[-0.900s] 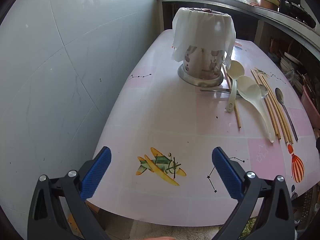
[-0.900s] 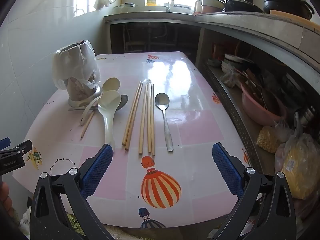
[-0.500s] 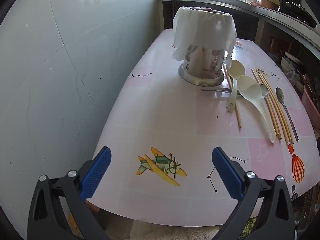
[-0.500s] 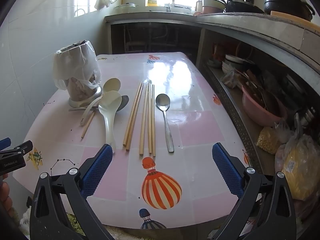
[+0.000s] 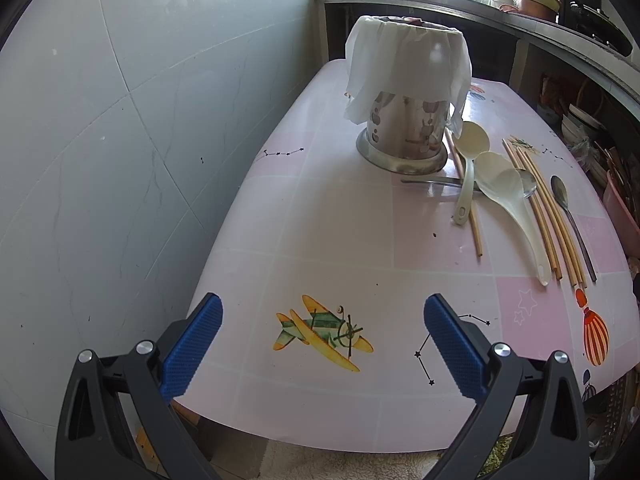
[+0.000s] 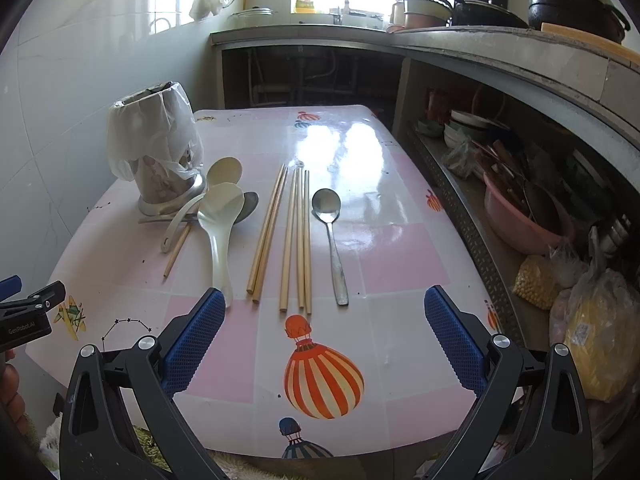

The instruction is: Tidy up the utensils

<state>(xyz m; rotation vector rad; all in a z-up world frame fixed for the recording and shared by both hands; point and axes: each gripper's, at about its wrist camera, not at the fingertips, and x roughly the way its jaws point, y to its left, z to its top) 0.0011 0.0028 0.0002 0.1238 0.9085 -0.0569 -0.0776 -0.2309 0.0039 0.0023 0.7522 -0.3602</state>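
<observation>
Right wrist view: the pink checked bench (image 6: 400, 256) with its balloon and aeroplane prints fills the middle of the frame, pushed against a pale tiled wall (image 6: 60, 92) on the left. A grey concrete counter (image 6: 500, 52) runs across the top and down the right side, with dark cooking pots (image 6: 568, 0) on it and a cluttered shelf beneath. On that shelf, right of centre, sits a pink plastic basin (image 6: 516, 220).

Upper left on the bench stands the shiny metal utensil holder (image 6: 164, 184), upright, a white plastic bag (image 6: 148, 132) draped over its rim. Just right of its base lie two cream plastic ladles (image 6: 218, 232), overlapping, with a steel spoon (image 6: 249, 206) tucked under them and one wooden chopstick (image 6: 176, 250) beneath the handles. Centre frame, five long wooden chopsticks (image 6: 298, 240) lie side by side, pointing up the bench. Just right of them, apart, lies a second steel spoon (image 6: 331, 240), bowl at the far end.

The right gripper (image 6: 324, 328) hangs over the near edge at the bottom, jaws spread wide, nothing between them. The left gripper (image 6: 28, 312) pokes in at the left edge.

Left wrist view: the left gripper (image 5: 322, 344) hovers over the aeroplane print at the bottom, jaws spread wide and empty too. The holder (image 5: 404, 132) stands top centre, utensils fanned out at the right.
</observation>
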